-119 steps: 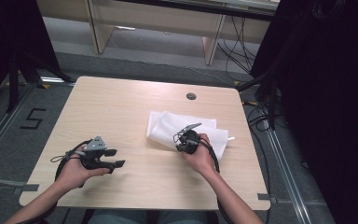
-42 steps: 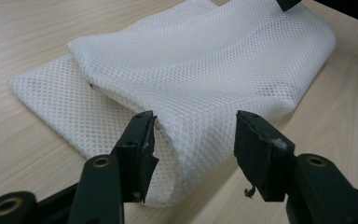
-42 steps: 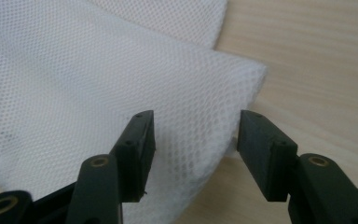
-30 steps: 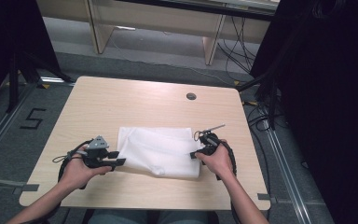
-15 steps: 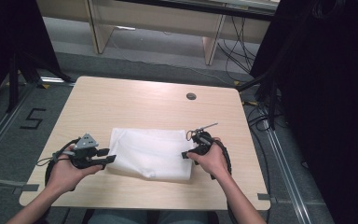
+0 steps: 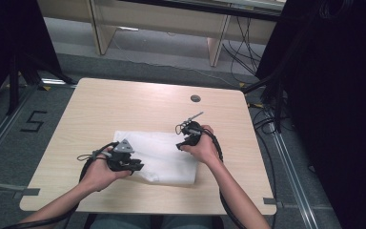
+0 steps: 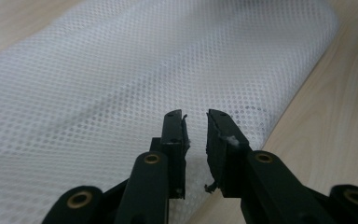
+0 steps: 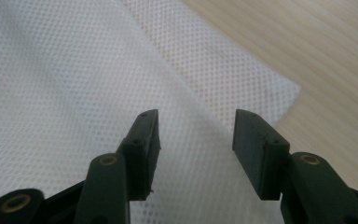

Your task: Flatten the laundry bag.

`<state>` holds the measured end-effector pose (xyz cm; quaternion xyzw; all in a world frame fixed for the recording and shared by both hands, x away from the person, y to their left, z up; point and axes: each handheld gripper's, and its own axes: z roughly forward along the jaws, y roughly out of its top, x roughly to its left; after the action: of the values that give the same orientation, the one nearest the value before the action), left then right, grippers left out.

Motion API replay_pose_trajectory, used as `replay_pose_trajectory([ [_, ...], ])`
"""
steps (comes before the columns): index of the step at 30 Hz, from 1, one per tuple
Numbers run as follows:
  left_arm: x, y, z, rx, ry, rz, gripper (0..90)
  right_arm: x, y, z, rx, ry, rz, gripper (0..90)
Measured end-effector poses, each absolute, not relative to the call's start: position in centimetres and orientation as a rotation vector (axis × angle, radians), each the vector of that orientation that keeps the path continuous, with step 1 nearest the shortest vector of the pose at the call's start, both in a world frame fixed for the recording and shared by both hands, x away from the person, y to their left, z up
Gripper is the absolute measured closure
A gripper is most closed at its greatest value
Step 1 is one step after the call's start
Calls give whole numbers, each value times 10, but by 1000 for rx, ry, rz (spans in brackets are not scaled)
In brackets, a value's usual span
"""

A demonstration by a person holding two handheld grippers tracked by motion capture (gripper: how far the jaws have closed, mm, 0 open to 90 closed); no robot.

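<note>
A white mesh cloth (image 6: 164, 155) lies flat and folded on the front half of the wooden table (image 6: 124, 105). My left gripper (image 6: 137, 167) rests over the cloth's left front part. Its jaws have just been closing and stand a narrow gap apart (image 7: 196, 116), with nothing pinched between them; the mesh (image 7: 121, 70) lies beyond them. My right gripper (image 6: 180, 143) hovers at the cloth's far right corner. Its jaws (image 8: 196, 116) stand wide apart after opening, then easing in slightly. Under them is only the mesh (image 8: 51, 70), with its corner on bare wood.
A round cable hole (image 6: 195, 98) sits in the table's far right part. Cables trail from both grippers over the front edge. Dark curtains stand at both sides. Desk legs and cables are on the floor beyond, and a taped "5" (image 6: 33, 121) is on the floor at left.
The crumpled cloth was spread flat and drawn leftward. In the last half second my left gripper moved right onto the cloth, and my right gripper moved left and slightly farther away.
</note>
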<state>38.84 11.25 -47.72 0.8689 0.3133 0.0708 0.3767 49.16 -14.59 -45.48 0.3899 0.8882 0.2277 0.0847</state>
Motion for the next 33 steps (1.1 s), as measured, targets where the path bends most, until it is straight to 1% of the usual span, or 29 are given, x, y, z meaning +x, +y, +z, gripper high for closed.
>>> replay_pose_trajectory([
  [4,388,101,-484,2265,790,145,779,504,-139,-465,1150,2675,676,516],
  [9,390,101,-488,2371,719,142,790,515,-135,-479,1132,2708,639,501],
  [16,390,101,-493,2393,729,127,794,519,-132,-483,1108,2738,615,528],
  [18,389,100,-495,2406,713,134,793,519,-128,-482,1062,2767,583,593],
  [20,388,99,-497,2397,736,116,794,518,-126,-481,1049,2799,585,694],
  [21,388,99,-497,2397,736,116,795,518,-126,-481,1049,2799,585,694],
  [22,389,99,-497,2398,736,116,797,515,-123,-481,1036,2814,582,775],
  [23,389,99,-497,2408,711,131,799,514,-122,-482,1007,2819,582,809],
  [25,388,99,-498,2404,719,129,800,512,-119,-481,991,2837,562,865],
  [27,388,99,-498,2407,710,130,801,511,-117,-480,991,2842,545,892],
  [30,386,98,-498,2399,723,130,802,510,-117,-479,992,2834,542,899],
  [33,385,98,-490,2370,711,143,831,509,-118,-472,1005,2828,565,899],
])
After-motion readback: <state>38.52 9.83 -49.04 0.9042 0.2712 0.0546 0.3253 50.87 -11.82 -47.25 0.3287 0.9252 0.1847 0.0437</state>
